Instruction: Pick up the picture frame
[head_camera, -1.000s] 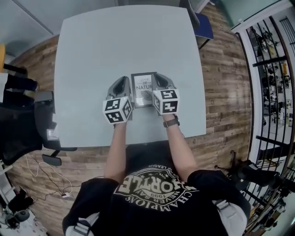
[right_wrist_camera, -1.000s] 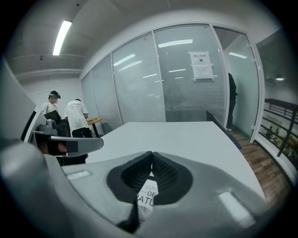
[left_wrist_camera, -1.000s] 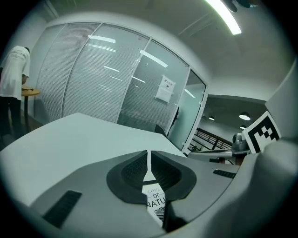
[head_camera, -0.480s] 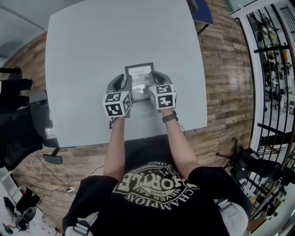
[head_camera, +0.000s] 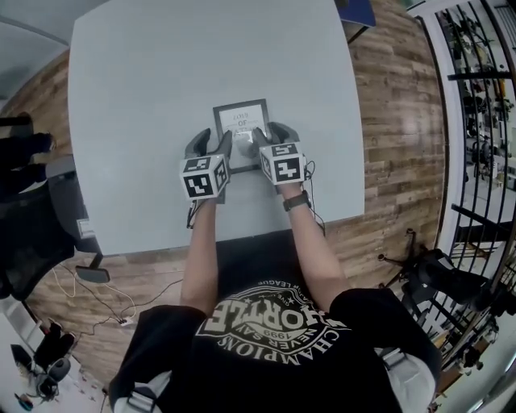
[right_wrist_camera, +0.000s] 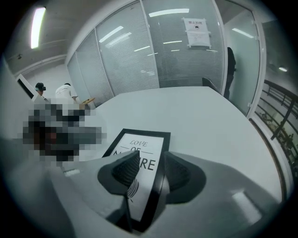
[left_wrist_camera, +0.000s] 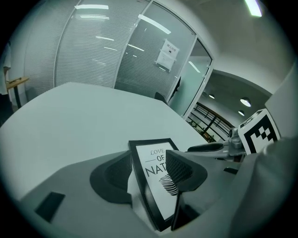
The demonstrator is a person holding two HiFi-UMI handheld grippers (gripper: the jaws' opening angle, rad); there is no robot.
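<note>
A black picture frame (head_camera: 240, 121) with a white print lies flat on the grey table (head_camera: 145, 97). My left gripper (head_camera: 211, 146) is low over its left edge. In the left gripper view that edge of the frame (left_wrist_camera: 156, 153) runs between the jaws of the left gripper (left_wrist_camera: 149, 171), one pad outside it, the other over the print. My right gripper (head_camera: 271, 137) straddles the right edge of the frame (right_wrist_camera: 142, 142) the same way, as the right gripper view (right_wrist_camera: 150, 162) shows. Both pairs of jaws have just been opening, and neither presses on the frame.
A black office chair (head_camera: 32, 234) stands left of the table and a blue seat (head_camera: 355, 10) at its far corner. A black metal railing (head_camera: 484, 121) runs along the right. Glass partitions stand beyond the table, with people (right_wrist_camera: 65, 93) at the far left.
Both grippers have come down onto the frame and their jaws have opened, now straddling its side edges. The frame itself has stayed flat on the table.
</note>
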